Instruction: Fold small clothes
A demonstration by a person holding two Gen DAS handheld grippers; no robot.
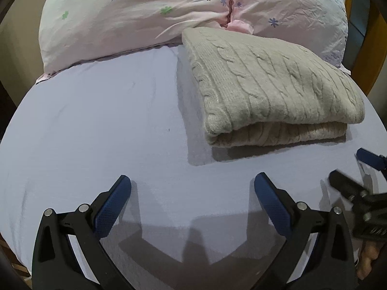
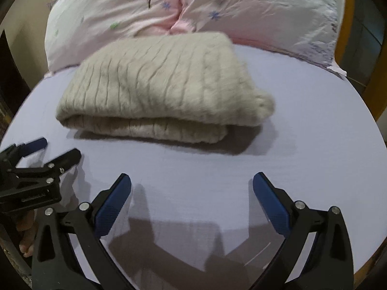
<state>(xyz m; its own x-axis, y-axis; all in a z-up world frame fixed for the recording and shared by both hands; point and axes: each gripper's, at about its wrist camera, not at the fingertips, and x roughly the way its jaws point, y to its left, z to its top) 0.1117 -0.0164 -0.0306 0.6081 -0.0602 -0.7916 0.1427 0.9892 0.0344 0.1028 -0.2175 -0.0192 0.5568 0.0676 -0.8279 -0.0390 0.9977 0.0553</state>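
The left gripper (image 1: 192, 181) and right gripper (image 2: 192, 181) hung with blue-padded jaws spread wide and empty over the lavender bedsheet (image 1: 96, 125), while the folded beige cable-knit sweater (image 1: 271, 82) lay ahead, upper right in the left view, upper centre in the right, long axis crosswise, seemingly nearer the right gripper.

One folded sweater (image 1: 273, 84), two pillows (image 1: 135, 17), one bedsheet (image 1: 96, 125), and two tongs (image 1: 192, 183).

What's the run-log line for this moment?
left hand-held gripper: open, empty | right hand-held gripper: open, empty | sweater: folded on sheet, against pillows
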